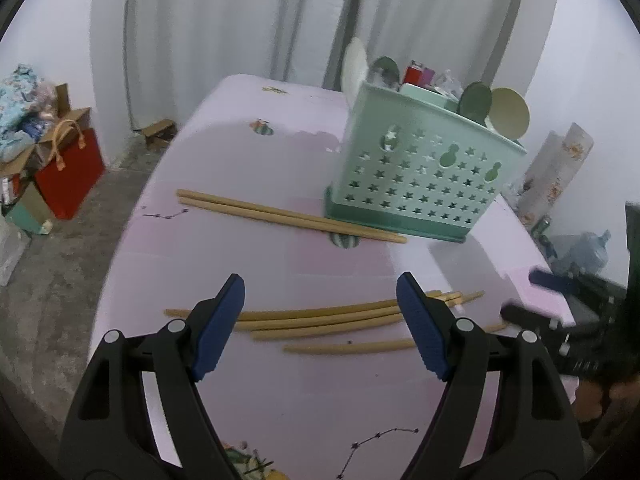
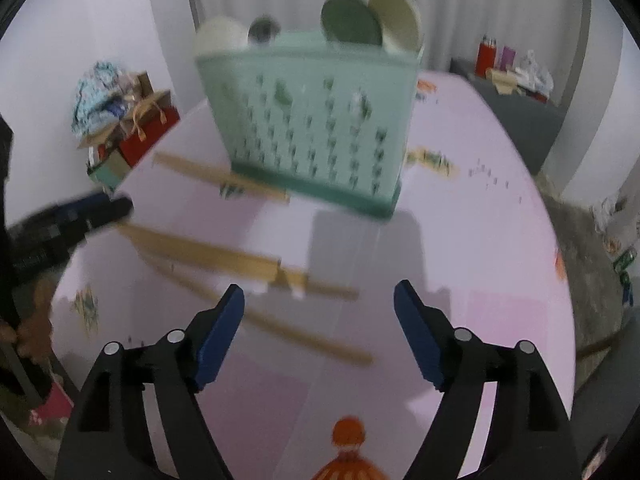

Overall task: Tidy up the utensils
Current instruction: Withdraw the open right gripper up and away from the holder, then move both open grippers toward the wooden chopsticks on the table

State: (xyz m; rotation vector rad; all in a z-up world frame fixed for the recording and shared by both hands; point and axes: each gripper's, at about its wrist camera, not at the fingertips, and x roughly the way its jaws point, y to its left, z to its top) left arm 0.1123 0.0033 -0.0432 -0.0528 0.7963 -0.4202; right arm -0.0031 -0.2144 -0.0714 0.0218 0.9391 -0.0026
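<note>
We see tan wooden chopsticks (image 1: pixel 320 316) loose on the pink table (image 1: pixel 320 400), centre frame; two more (image 1: pixel 280 212) lie upper left, touching the mint star-punched caddy (image 1: pixel 424 176), which holds round-headed utensils (image 1: pixel 508 116). Left tool (image 1: pixel 320 328) gapes wide, empty. Right tool (image 2: pixel 318 332) likewise wide, empty; view blurred.

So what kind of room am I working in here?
Probably a lived-in room at home, not a lab: a table under a pink patterned cloth, pale curtains behind it, and a red gift bag with cardboard boxes and clothes heaped on the floor.
</note>
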